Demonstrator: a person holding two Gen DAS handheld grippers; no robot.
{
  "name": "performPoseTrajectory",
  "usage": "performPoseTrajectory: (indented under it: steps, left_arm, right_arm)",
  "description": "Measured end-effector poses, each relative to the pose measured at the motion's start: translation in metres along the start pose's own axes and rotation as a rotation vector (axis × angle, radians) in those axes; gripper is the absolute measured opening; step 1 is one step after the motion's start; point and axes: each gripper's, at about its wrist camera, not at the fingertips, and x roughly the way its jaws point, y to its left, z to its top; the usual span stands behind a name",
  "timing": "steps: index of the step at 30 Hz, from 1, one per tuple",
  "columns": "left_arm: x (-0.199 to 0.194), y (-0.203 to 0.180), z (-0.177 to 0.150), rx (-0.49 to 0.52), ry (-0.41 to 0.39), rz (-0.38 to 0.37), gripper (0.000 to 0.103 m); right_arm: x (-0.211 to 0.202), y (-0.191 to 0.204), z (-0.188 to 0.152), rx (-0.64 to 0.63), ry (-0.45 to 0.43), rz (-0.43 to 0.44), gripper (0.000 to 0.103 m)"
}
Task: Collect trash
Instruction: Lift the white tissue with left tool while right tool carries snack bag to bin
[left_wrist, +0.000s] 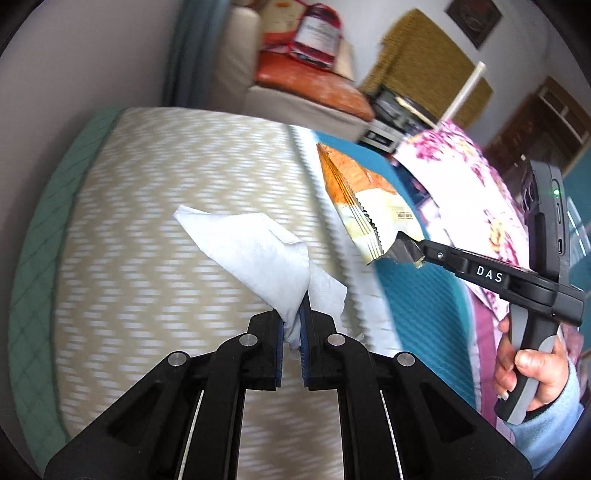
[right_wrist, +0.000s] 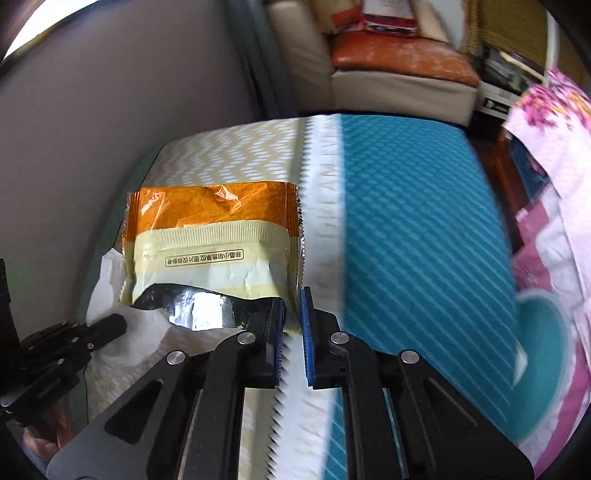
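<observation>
My left gripper (left_wrist: 291, 321) is shut on a crumpled white tissue (left_wrist: 255, 251) and holds it above the bed. My right gripper (right_wrist: 293, 314) is shut on the corner of an orange and cream snack wrapper (right_wrist: 210, 236), torn open with its silver inside showing. The wrapper also shows in the left wrist view (left_wrist: 358, 199), pinched by the right gripper (left_wrist: 406, 253), which a hand holds at the right. The tissue (right_wrist: 110, 314) and the left gripper (right_wrist: 66, 343) show at the lower left of the right wrist view.
Below is a bed with a beige zigzag cover (left_wrist: 147, 221) and a teal patterned cover (right_wrist: 413, 229). A floral pink quilt (left_wrist: 472, 199) lies at the right. A grey wall (right_wrist: 92, 129) is on the left. A sofa with an orange cushion (right_wrist: 399, 59) stands beyond the bed.
</observation>
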Motion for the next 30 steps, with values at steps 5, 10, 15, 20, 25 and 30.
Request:
performPoseTrajectory:
  steps: [5, 10, 15, 20, 25, 30]
  left_arm:
    - [0.015, -0.063, -0.003, 0.086, 0.021, -0.044, 0.008]
    - [0.035, -0.128, -0.009, 0.182, 0.057, -0.081, 0.008]
    - [0.065, -0.191, -0.017, 0.282, 0.108, -0.105, 0.008]
    - [0.090, -0.236, -0.025, 0.352, 0.153, -0.118, 0.008]
    - [0.112, -0.273, -0.032, 0.398, 0.193, -0.122, 0.008]
    - [0.134, -0.298, -0.037, 0.424, 0.229, -0.117, 0.008]
  right_arm:
    - [-0.029, -0.042, -0.016, 0.071, -0.021, -0.041, 0.009]
    - [-0.061, -0.102, -0.042, 0.176, -0.036, -0.075, 0.009]
    - [-0.085, -0.162, -0.070, 0.286, -0.046, -0.106, 0.009]
    - [-0.098, -0.208, -0.097, 0.367, -0.046, -0.124, 0.009]
    - [-0.100, -0.245, -0.114, 0.412, -0.041, -0.123, 0.013]
    - [-0.103, -0.277, -0.130, 0.451, -0.044, -0.111, 0.019]
